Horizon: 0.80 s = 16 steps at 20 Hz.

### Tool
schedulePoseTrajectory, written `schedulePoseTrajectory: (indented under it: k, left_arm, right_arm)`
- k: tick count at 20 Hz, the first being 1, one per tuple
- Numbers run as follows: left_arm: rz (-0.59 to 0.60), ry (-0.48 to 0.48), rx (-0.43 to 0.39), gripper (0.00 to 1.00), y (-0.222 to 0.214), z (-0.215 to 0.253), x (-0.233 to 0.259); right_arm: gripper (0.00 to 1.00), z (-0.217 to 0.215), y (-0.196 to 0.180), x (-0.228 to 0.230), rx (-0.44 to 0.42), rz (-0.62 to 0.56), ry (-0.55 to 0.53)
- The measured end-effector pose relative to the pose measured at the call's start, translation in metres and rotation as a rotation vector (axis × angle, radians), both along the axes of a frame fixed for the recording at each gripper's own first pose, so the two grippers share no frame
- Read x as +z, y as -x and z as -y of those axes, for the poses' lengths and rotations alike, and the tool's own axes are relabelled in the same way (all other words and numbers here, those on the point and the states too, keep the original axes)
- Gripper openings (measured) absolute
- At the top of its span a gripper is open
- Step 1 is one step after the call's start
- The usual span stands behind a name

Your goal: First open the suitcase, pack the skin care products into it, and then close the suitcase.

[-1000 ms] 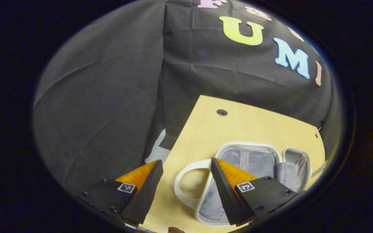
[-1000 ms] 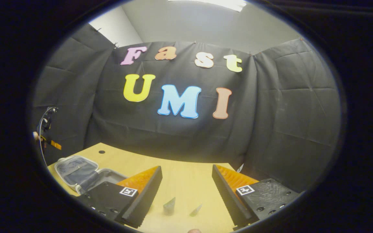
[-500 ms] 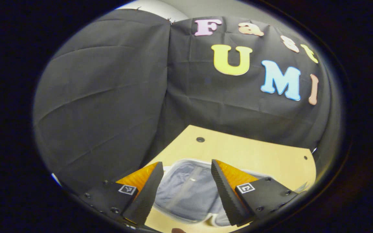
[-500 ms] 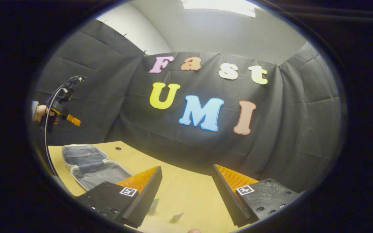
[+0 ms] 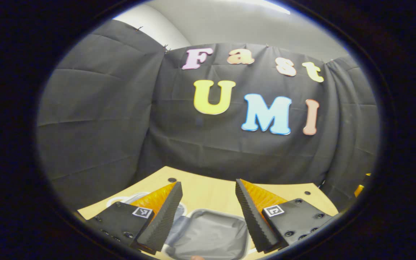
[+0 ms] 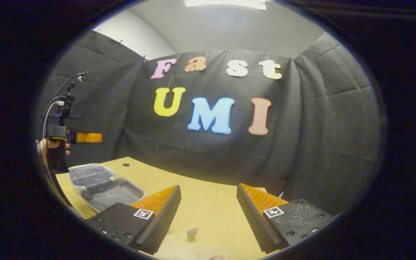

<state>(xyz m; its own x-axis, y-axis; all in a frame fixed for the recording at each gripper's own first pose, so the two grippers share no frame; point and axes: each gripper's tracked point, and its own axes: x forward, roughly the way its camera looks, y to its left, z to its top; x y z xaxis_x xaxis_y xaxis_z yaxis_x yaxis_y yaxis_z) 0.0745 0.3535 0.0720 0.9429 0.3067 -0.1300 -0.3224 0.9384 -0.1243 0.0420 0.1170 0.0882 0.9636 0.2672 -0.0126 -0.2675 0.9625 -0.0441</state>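
1. I am holding my left gripper [image 5: 208, 213] above the wooden table [image 5: 211, 189], fingers spread wide with nothing between them; the open suitcase [image 5: 208, 234] is lying just under and beyond them.
2. My right gripper [image 6: 208, 220] is likewise released and empty, hovering over bare table [image 6: 208, 202].
3. In the right gripper view the suitcase [image 6: 103, 186] is sitting toward the table's far left, both halves flat and showing grey lining.
4. A small grey skin care tube [image 6: 192, 234] is standing on the table between my right gripper's fingers, touching neither; it is well apart from the suitcase.
5. In that same view my left hand [image 6: 51, 146] is gripping the other gripper [image 6: 85, 137] above the suitcase, with a cable [image 6: 54, 104] looping up from it.
6. My right gripper's left finger [image 6: 159, 216] is partly covering the suitcase's near corner.
7. A small dark hole [image 5: 172, 180] is showing in the table near the black cloth.
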Motion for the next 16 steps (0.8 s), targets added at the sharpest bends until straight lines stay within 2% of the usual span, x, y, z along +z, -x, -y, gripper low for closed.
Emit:
schedulePoseTrajectory:
  k: [5,10,16]
  left_arm:
    - [0.012,-0.011,-0.109,0.94,-0.014,0.078,-0.016]
    - [0.044,-0.009,-0.208,0.95,-0.029,0.154,-0.039]
    - [0.022,-0.012,-0.325,0.95,-0.045,0.232,-0.077]
  right_arm:
    - [0.94,0.010,-0.004,-0.002,-0.022,0.001,-0.009]
    - [0.94,0.016,-0.009,-0.014,-0.011,-0.012,-0.007]
    - [0.94,0.028,-0.017,-0.031,0.013,-0.050,-0.024]
